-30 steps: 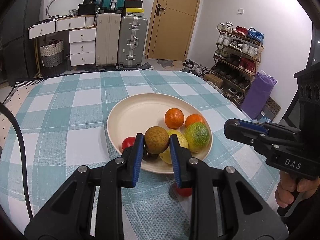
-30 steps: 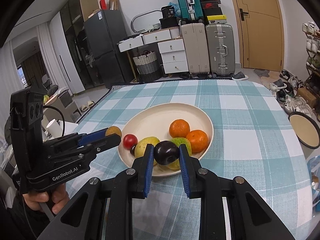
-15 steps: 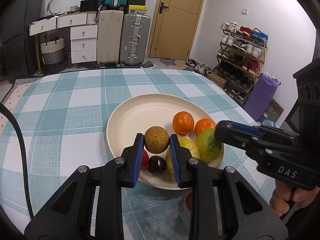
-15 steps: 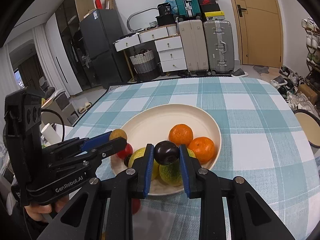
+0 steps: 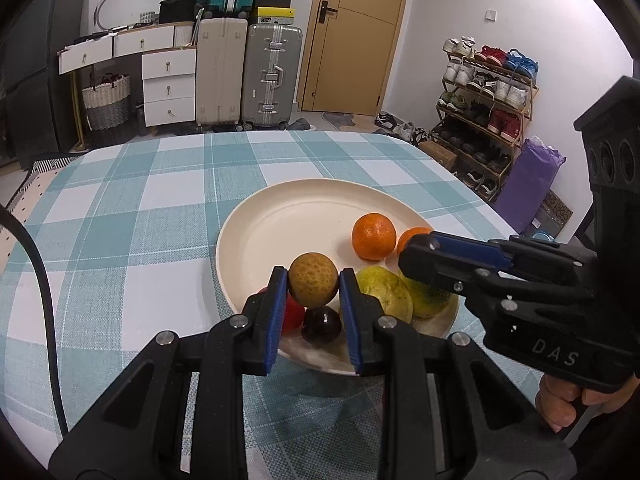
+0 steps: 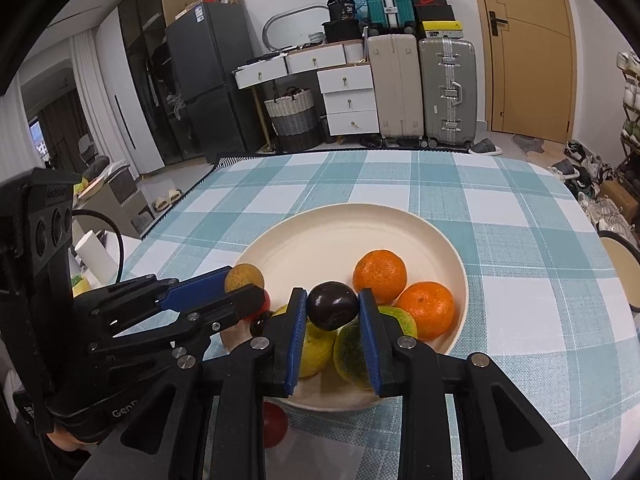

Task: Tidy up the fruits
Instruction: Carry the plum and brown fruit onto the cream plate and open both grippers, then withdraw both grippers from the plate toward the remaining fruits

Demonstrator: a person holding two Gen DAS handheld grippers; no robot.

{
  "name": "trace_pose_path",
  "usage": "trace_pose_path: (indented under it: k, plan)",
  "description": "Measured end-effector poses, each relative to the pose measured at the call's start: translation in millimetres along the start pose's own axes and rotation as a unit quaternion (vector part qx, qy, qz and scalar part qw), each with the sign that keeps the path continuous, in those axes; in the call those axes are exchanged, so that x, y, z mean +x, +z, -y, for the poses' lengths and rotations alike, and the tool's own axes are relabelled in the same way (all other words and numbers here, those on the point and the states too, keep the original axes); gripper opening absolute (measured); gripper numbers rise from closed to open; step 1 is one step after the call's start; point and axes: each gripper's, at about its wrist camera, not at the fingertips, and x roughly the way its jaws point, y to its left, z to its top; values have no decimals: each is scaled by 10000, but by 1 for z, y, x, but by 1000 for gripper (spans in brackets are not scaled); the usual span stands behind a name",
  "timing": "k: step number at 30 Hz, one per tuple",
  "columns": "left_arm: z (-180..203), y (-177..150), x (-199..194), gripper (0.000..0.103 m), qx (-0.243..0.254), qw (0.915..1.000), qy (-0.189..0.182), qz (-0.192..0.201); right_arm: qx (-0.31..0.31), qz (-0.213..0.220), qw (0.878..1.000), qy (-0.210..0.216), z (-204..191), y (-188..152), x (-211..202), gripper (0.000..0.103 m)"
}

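A cream plate (image 5: 288, 220) on the checked cloth holds two oranges (image 5: 373, 237), yellow-green fruits (image 5: 386, 294), a red fruit (image 5: 293, 314) and a dark plum (image 5: 321, 326). My left gripper (image 5: 313, 278) is shut on a rough brownish-yellow fruit (image 5: 313, 284) above the plate's near rim. My right gripper (image 6: 333, 302) holds a second dark plum (image 6: 332, 308) over the plate (image 6: 344, 236). Its jaws are opening, and the pads still touch the plum. The left gripper (image 6: 245, 286) shows beside it on the left, and the right gripper (image 5: 418, 254) reaches in from the right.
A small red fruit (image 6: 274, 424) lies on the cloth just off the plate's near rim, under my right gripper. A round stool (image 6: 620, 268) stands past the table's right edge. Suitcases (image 5: 272, 76), drawers and a shoe rack (image 5: 484, 92) line the far walls.
Both grippers have moved forward and slightly down over the plate's near rim, each still carrying its fruit. The plate now looks closer in both views.
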Motion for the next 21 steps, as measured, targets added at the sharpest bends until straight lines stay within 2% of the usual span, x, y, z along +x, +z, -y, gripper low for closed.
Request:
trace_pose_path:
  k: [1, 3, 7, 9, 11, 12, 13, 14, 15, 17, 19, 21]
  plan:
    - [0, 0, -1, 24, -13, 10000, 22, -4, -32, 5, 10000, -14, -1, 0, -1, 34]
    - [-1, -1, -2, 24, -10, 10000, 34, -7, -52, 40, 10000, -28, -3, -2, -5, 46]
    - [-2, -2, -8, 28, -6, 10000, 62, -17, -94, 124, 9998, -125, -5, -9, -18, 48]
    - [-2, -3, -11, 48, -57, 9999, 100, -28, -43, 99, 9999, -103, -3, -13, -23, 51]
    - [-3, -5, -16, 60, -116, 9999, 93, 17, -55, 72, 9998, -152, -2, -18, -27, 53]
    - [-3, -5, -18, 69, -137, 9999, 87, 24, -61, 83, 9998, -191, -2, -20, -30, 57]
    - [-3, -6, -22, 74, -167, 9998, 70, 52, -43, 94, 9997, -218, 0, -23, -33, 60]
    - [-3, -7, -25, 81, -199, 9997, 71, 82, -4, 102, 9997, -216, 1, -25, -35, 70]
    - [-3, -9, -28, 82, -214, 9997, 56, 112, 39, 118, 9997, -212, 3, -27, -38, 79]
    - [-2, -11, -36, 84, -169, 9998, 19, 132, 85, 141, 9996, -221, 5, -30, -43, 87]
    - [1, -14, -44, 87, -117, 9998, 85, 149, 139, 169, 9994, -256, 8, -33, -49, 90]
    - [3, -17, -52, 95, -61, 9998, 132, 165, 215, 188, 9992, -270, 12, -36, -54, 101]
